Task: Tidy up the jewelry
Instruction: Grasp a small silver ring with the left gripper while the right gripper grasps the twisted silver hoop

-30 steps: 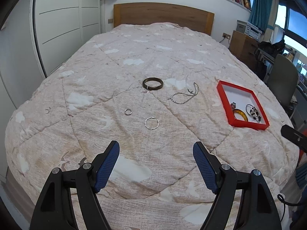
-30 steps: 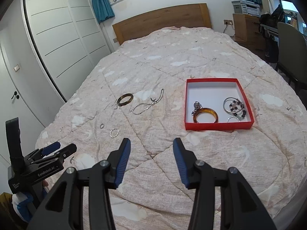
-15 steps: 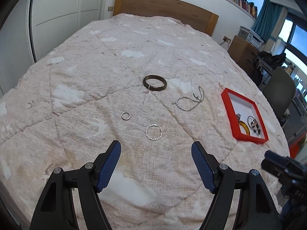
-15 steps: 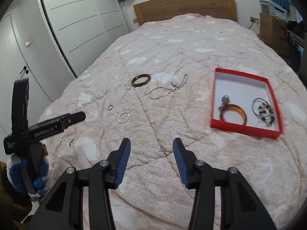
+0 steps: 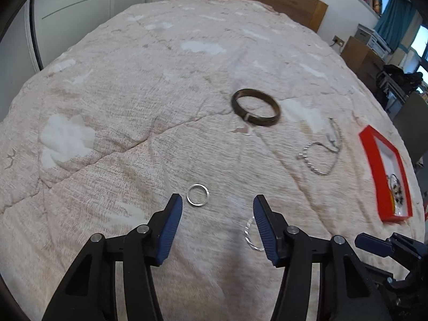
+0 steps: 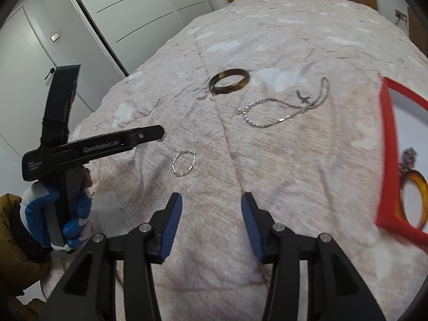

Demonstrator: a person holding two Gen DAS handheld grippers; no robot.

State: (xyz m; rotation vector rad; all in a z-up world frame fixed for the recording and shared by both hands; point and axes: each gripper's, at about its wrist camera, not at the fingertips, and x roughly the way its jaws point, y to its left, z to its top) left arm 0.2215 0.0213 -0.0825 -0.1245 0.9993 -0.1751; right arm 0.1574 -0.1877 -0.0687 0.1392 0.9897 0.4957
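Left gripper (image 5: 218, 208): spread wide, nothing held, lowered near the quilt (image 5: 133, 107).
Small ring (image 5: 197, 195): flat, just ahead, slightly toward the left finger.
Twisted hoop (image 5: 251, 234): partly hidden behind the right finger.
Right gripper (image 6: 211, 208): spread, empty, farther off.
Red box (image 5: 374, 171): well apart, rightward.

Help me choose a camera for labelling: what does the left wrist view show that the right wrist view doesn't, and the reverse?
Only the left wrist view shows the small plain ring in full, lying just ahead of the open left gripper; in the right wrist view the left gripper hides it. Only the right wrist view shows the amber bangle in the red box and the gloved left hand. Both show the dark bangle, the silver chain, the twisted silver ring and the bedspread.
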